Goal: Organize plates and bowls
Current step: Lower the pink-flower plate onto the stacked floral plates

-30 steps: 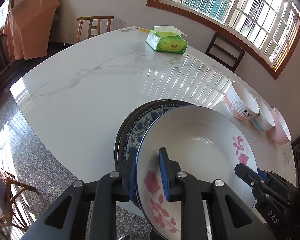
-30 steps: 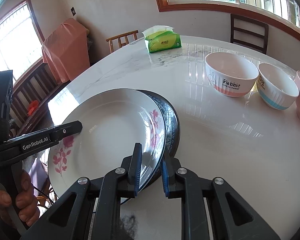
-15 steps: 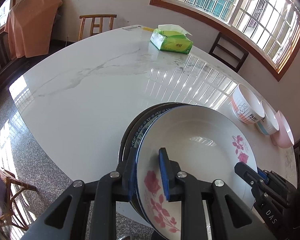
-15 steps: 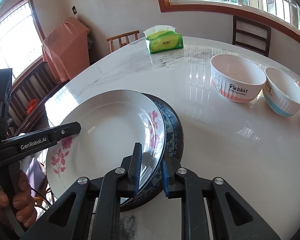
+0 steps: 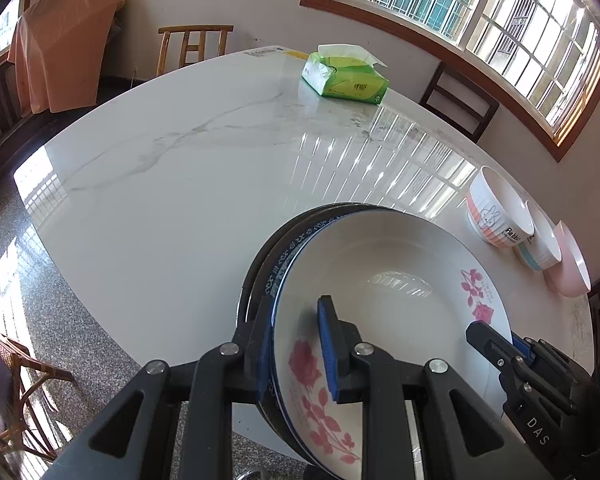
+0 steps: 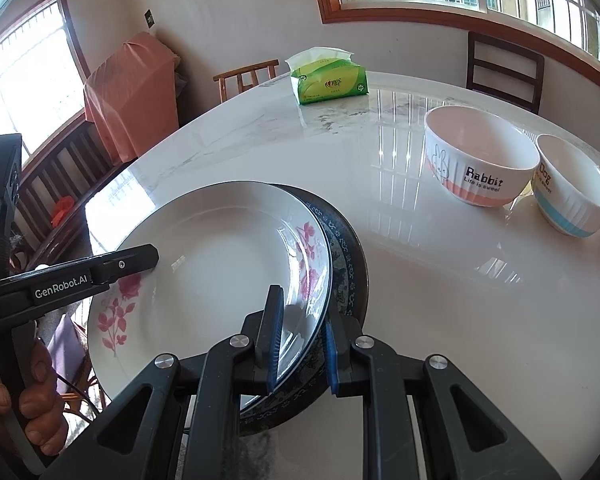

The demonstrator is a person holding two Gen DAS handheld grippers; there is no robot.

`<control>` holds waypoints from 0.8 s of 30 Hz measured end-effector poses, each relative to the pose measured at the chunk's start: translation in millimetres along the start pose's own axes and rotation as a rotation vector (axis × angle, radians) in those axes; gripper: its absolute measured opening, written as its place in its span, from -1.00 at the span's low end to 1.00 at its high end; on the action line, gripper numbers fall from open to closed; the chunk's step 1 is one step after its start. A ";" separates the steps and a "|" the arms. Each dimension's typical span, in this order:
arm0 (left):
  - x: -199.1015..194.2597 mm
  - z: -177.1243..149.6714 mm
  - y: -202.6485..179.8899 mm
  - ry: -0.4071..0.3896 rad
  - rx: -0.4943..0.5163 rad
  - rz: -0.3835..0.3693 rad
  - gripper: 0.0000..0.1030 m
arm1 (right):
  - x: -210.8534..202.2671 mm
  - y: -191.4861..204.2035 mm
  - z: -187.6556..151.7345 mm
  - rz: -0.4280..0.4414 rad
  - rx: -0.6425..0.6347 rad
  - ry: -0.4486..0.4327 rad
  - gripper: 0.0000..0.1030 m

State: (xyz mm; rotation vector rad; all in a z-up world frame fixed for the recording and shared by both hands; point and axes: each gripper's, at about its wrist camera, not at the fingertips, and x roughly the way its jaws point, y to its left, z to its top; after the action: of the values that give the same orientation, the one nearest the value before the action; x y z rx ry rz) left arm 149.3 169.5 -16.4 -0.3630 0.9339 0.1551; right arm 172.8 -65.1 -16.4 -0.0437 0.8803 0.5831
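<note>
Peach-banded bowl [image 6: 480, 160] reads "Rabbit"; left gripper [image 6: 156, 254] marked "GenRobot.AI".

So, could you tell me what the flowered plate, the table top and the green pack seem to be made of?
Flowered plate: glazed ceramic or porcelain, by its glossy white surface and sharp highlights; melamine is possible.
Table top: polished marble or marble-look slab, by its grey veins and mirrored window bars.
Green pack: soft printed plastic film, creased, with white tissue at the top.

The right gripper [image 6: 300, 344] clamps the near rim of a stack of plates [image 6: 340, 248] (white rose-printed one on top), the left gripper [image 6: 140, 258] gripping its far edge; 2 bowls [image 6: 480, 160] stand apart on the marble table [image 6: 420, 280].
</note>
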 end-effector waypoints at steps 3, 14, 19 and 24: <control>1.4 -0.4 0.3 0.002 0.001 -0.002 -0.58 | 0.9 0.2 -0.2 -0.003 -0.004 -0.002 -0.65; 2.9 -0.9 -0.7 0.002 0.004 -0.006 -0.58 | 5.9 -1.0 0.2 -0.013 -0.009 -0.011 -0.65; 3.2 -0.7 -1.2 0.001 0.004 -0.008 -0.58 | 6.0 -0.1 -0.6 -0.014 -0.012 -0.016 -0.64; 2.9 -0.7 -1.2 0.000 0.003 -0.009 -0.58 | 6.4 0.2 0.7 -0.015 -0.016 -0.024 -0.64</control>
State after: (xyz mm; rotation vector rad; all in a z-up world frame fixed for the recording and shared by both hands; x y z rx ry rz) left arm 150.9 168.1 -18.8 -0.3648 0.9324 0.1457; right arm 176.4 -61.8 -20.6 -0.0576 0.8518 0.5760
